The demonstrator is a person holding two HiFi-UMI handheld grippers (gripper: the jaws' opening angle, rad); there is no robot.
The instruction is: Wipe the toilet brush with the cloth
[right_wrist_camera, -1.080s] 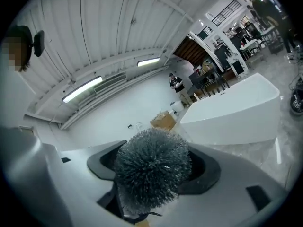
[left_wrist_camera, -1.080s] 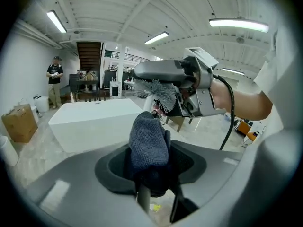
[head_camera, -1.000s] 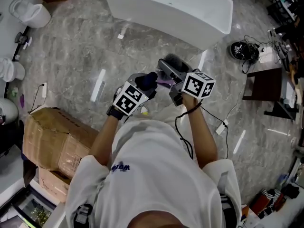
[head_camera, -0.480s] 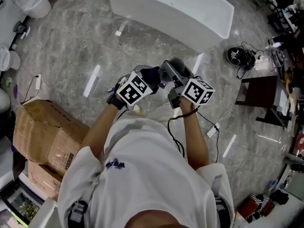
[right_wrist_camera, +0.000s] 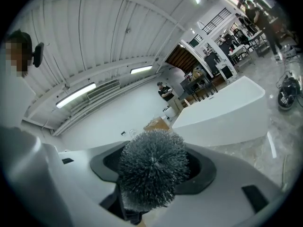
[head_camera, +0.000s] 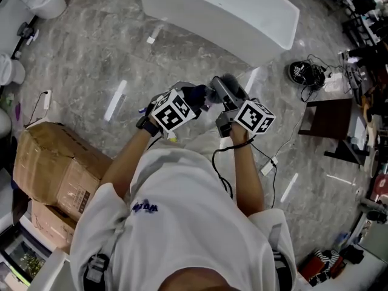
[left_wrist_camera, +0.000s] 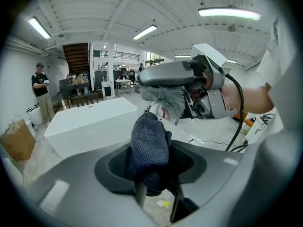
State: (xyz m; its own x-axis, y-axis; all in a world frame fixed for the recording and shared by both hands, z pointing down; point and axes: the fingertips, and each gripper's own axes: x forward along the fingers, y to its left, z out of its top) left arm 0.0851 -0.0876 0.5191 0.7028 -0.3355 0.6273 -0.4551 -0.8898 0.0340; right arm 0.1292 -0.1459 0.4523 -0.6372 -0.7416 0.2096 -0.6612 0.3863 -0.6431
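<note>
- Marble floor (head_camera: 91, 59) is seen; white bathtub (head_camera: 230, 11) at its far edge, cardboard boxes (head_camera: 54, 168) at its left edge.
- Cloth (left_wrist_camera: 149, 145) is clamped by left gripper (left_wrist_camera: 154, 197) fingers (left_wrist_camera: 139, 195), just tightened.
- Toilet brush (right_wrist_camera: 152, 167) is gripped by right gripper (right_wrist_camera: 135, 214), likewise just tightened.

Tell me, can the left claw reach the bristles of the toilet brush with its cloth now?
Probably yes. The left claw grips the cloth, the right claw the toilet brush; both have just been closing slightly. The bristles sit just past the cloth's tip, nothing between; contact is unclear.
</note>
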